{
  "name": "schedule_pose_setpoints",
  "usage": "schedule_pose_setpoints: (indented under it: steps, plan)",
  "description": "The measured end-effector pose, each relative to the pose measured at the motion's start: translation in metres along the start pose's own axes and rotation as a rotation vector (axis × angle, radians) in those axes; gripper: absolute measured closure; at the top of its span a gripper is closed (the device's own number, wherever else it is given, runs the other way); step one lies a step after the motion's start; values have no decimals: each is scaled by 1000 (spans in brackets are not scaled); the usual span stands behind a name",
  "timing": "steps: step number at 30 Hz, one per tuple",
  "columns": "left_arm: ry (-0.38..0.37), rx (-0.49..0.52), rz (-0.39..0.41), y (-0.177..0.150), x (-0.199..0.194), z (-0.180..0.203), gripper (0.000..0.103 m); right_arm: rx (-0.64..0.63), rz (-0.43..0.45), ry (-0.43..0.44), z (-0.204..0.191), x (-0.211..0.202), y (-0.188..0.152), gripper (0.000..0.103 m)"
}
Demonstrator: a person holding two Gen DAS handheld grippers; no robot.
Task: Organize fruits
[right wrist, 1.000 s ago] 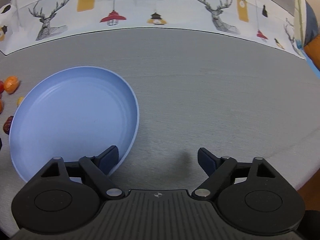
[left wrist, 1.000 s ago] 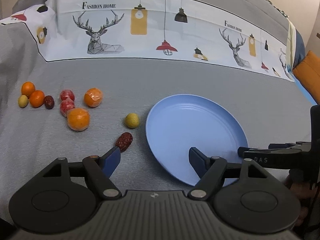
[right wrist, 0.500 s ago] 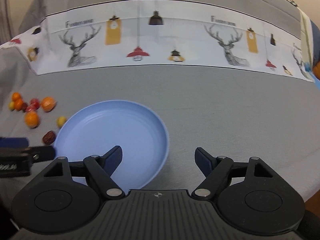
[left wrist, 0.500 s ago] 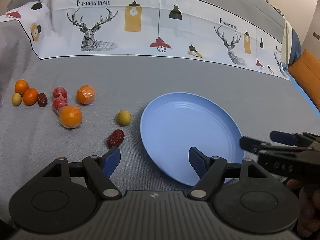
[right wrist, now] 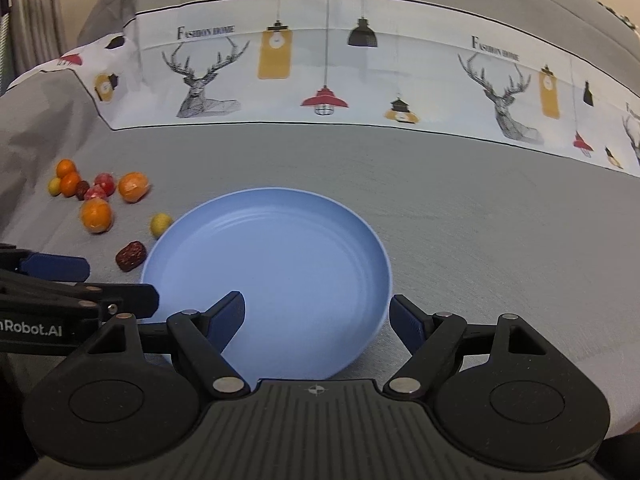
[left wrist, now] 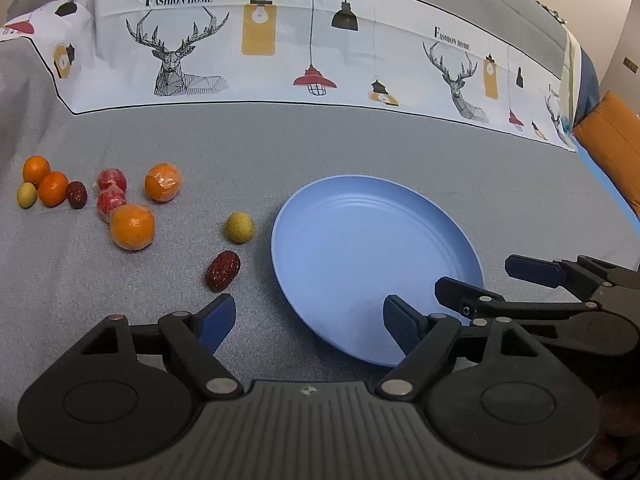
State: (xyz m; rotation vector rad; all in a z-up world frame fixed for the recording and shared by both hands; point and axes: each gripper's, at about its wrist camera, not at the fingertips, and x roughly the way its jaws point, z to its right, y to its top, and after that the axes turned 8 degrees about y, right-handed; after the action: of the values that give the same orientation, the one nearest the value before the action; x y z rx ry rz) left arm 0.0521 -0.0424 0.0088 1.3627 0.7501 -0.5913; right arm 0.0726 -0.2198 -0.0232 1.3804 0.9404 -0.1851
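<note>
An empty blue plate (left wrist: 376, 248) (right wrist: 288, 256) lies on the grey cloth. To its left are a dark red date (left wrist: 222, 271) (right wrist: 130, 255), a yellow-green fruit (left wrist: 239, 227) (right wrist: 160, 223), oranges (left wrist: 132, 227) (left wrist: 163, 182) (right wrist: 96, 216), red fruits (left wrist: 112, 192) and a far-left cluster of small oranges (left wrist: 44, 180). My left gripper (left wrist: 308, 320) hangs over the plate's near-left rim, its jaws opening, nothing between them. My right gripper (right wrist: 318, 316) is open over the plate's near edge, empty. Each gripper shows in the other's view: the right (left wrist: 520, 284), the left (right wrist: 88, 284).
The grey cloth has a white printed band (left wrist: 280, 52) with deer and lamps across the back. An orange cushion (left wrist: 612, 148) sits at the far right edge.
The right gripper swung left and rose, so the plate now sits centred in its view and the fruits show. The left gripper's jaws stand slightly wider.
</note>
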Motion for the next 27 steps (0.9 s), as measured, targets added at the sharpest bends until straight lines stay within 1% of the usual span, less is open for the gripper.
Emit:
schedule_pose_setpoints:
  steps: [13, 27]
  plan:
    - [2, -15, -8, 0, 1, 0, 18, 5, -3, 22, 2, 0, -1, 22]
    - [4, -18, -13, 0, 1, 0, 18, -1, -9, 21, 1, 3, -1, 22]
